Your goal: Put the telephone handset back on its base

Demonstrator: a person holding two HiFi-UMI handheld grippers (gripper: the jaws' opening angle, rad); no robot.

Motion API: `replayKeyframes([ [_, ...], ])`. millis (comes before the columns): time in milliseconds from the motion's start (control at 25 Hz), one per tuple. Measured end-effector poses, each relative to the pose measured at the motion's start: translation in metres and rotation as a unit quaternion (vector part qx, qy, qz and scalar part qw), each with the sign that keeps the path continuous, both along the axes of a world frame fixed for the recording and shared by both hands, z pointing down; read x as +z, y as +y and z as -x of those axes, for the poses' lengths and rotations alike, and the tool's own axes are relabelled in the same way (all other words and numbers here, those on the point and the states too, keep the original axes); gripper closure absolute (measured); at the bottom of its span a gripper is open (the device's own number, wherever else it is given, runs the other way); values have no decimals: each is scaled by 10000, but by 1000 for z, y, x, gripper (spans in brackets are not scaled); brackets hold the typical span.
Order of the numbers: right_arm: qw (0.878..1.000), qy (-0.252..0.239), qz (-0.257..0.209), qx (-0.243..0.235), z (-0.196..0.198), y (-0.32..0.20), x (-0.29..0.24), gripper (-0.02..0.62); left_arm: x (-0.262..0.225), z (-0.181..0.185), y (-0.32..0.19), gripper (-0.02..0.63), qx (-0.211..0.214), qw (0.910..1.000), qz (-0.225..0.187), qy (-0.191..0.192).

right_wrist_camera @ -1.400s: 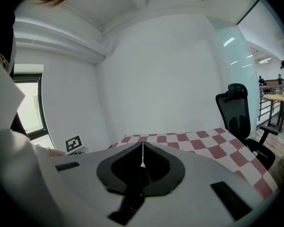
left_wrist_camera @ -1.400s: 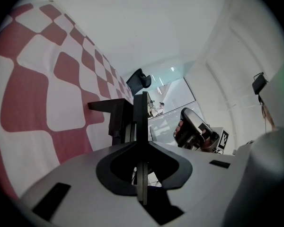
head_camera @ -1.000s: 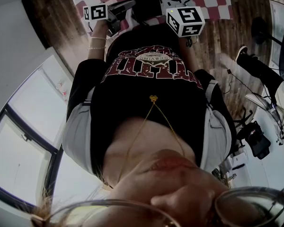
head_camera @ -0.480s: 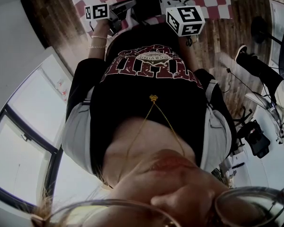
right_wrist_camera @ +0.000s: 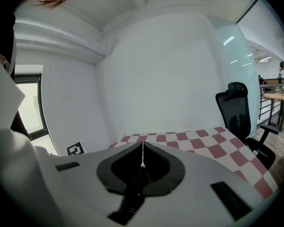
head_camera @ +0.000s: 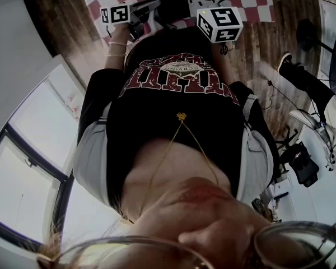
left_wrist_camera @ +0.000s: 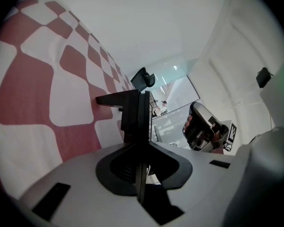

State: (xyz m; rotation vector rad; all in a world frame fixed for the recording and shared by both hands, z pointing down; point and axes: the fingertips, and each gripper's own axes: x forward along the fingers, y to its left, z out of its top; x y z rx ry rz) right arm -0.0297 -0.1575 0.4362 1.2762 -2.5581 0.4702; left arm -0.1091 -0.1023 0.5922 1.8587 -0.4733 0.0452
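**Left gripper view.** The left gripper (left_wrist_camera: pixel 138 144) is clamped on a black plastic telephone handset (left_wrist_camera: pixel 134 115). That is my reading of the dark slab that parts the jaw tips and runs straight ahead of them, with a short arm at its far end jutting left. No light shows between the jaws and the slab. Gripped lengthwise like this, the handset leads the gripper, probably so that its far end can be set down first. The red-and-white checked cloth (left_wrist_camera: pixel 42 89) rises steeply at the gripper's left, so the hand seems rolled toward its side.

**Right gripper view.** The right gripper (right_wrist_camera: pixel 142 156) has its jaws together, with 1 thin seam of light between them and nothing held. It points almost level over the cloth, and a black office chair (right_wrist_camera: pixel 237 112) stands well ahead to its right. I judge it is kept back as a spare.

**Head view.** Both forearms reach forward from a black printed T-shirt (head_camera: pixel 179 102), and the 2 grippers sit side by side. The left wrist (head_camera: pixel 116 43) wears thin bracelets. No view shows the base plainly, so the handset is not yet home.
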Motion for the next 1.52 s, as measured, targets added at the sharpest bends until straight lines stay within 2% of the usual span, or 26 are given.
replayKeyframes([
  [320, 10000, 2, 15, -10, -2, -3, -1, 574, 0, -1, -4, 531, 15, 9998, -171, -105],
  [560, 10000, -2, 24, -16, -1, -3, -1, 574, 3, 1, -6, 525, -73, 9999, -37, -141],
  [680, 10000, -6, 31, -30, -1, -3, 1, 574, 5, 1, -7, 520, -75, 9995, 5, -300],
  [840, 10000, -19, 19, -78, 0, -2, 2, 574, 6, 1, -8, 501, 37, 9955, -151, -932],
  [1080, 9997, 2, 68, -217, -2, 0, 7, 574, 6, 0, -9, 471, 170, 9784, -514, -1997],
  [1520, 9981, 0, 163, -598, -6, -4, 9, 574, 8, 3, -9, 454, -95, 9499, -728, -3038],
])
